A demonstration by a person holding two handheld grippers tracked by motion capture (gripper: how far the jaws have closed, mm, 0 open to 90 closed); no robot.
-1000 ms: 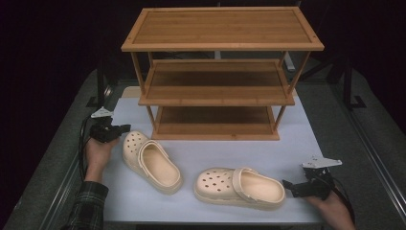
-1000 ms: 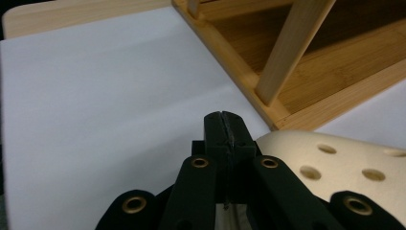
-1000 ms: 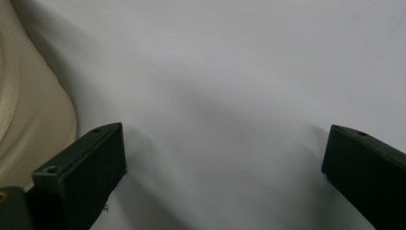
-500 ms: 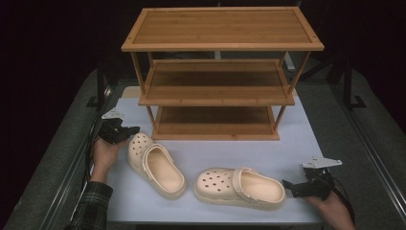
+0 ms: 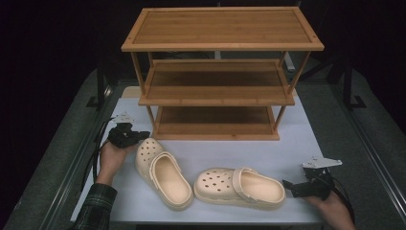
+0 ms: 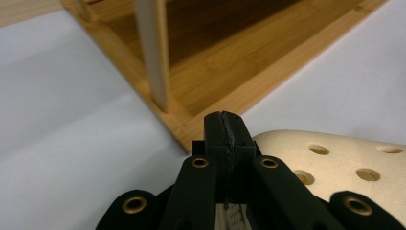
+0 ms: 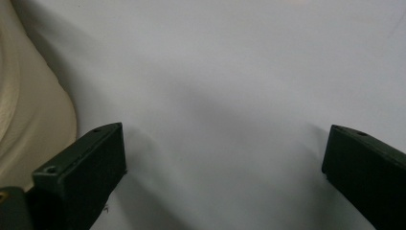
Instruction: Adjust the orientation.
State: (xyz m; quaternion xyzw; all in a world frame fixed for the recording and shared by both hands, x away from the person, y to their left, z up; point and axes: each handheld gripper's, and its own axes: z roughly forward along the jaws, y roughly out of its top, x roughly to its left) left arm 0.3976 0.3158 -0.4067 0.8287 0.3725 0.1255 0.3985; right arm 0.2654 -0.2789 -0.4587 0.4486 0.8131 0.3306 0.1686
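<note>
Clogs are the business on this table: two cream ones lie on the white mat [image 5: 297, 143] in front of a three-tier wooden shoe rack [image 5: 215, 76]. The left clog [image 5: 163, 175] lies at a slant with its perforated toe toward the rack's near left corner, its heel toward the person; the right clog [image 5: 239, 188] lies crosswise, toe toward the other clog and heel toward the right-hand edge, the two close together at the middle. The left gripper [image 5: 139, 135] sits right at the toe of the left clog [image 6: 335, 167], its jaws pressed fully together with nothing between them; whether it actually touches the toe I cannot tell, but closed jaws there suit nudging or steering the shoe rather than picking it up. The right gripper [image 5: 286, 183] rests low on the mat just beside the right clog's heel [image 7: 28, 120], jaws spread wide and empty, apparently lined up to close on that heel. All three shelves of the rack are bare: neither shoe has yet been stored.
</note>
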